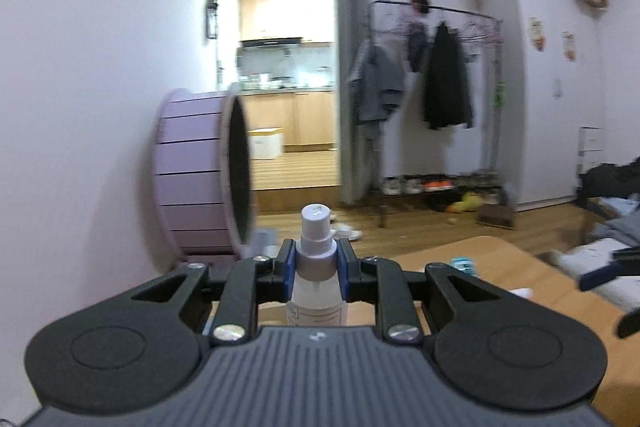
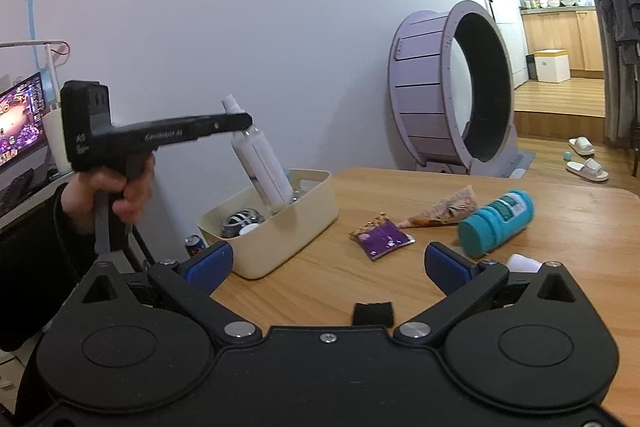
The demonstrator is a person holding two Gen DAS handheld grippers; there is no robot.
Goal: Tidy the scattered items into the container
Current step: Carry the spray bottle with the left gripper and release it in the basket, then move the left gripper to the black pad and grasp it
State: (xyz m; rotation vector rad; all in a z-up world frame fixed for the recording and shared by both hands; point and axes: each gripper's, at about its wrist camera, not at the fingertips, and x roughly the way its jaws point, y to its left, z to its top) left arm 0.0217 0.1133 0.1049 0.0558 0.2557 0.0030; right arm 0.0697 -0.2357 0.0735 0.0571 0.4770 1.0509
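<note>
Gripping a white spray bottle (image 1: 316, 269) by its neck, the left gripper (image 1: 316, 267) has its blue rubbery pads (image 1: 289, 273) squeezed tight on both sides of the grey collar, with the ribbed cylindrical pump cap poking up above them. From the right wrist view that same bottle (image 2: 262, 157) hangs tilted, its bottom end dipping inside the cream plastic bin (image 2: 280, 223), a rounded rectangular tub sitting on the wooden table (image 2: 520, 287). Inside the tub there's a shiny dark roundish thing (image 2: 242, 221) I can't really identify, plus something white next to it.

Right gripper (image 2: 328, 265) is spread wide with nothing between its textured blue pads (image 2: 208, 265), hovering low over the table near the tub.

Still out on the wood grain: a glossy purple snack packet (image 2: 382, 237), a crinkly clear triangular bag of snacks (image 2: 444, 211), and a teal cylindrical bottle (image 2: 496, 223) lying on its side, all fairly close together to the right of the tub. A white soft-looking item (image 2: 522, 263) sits just beside the teal bottle, partly hidden by the gripper finger.

Behind the table, a big lilac cat wheel (image 2: 448, 91) made of flat slats stands against the white wall.
</note>
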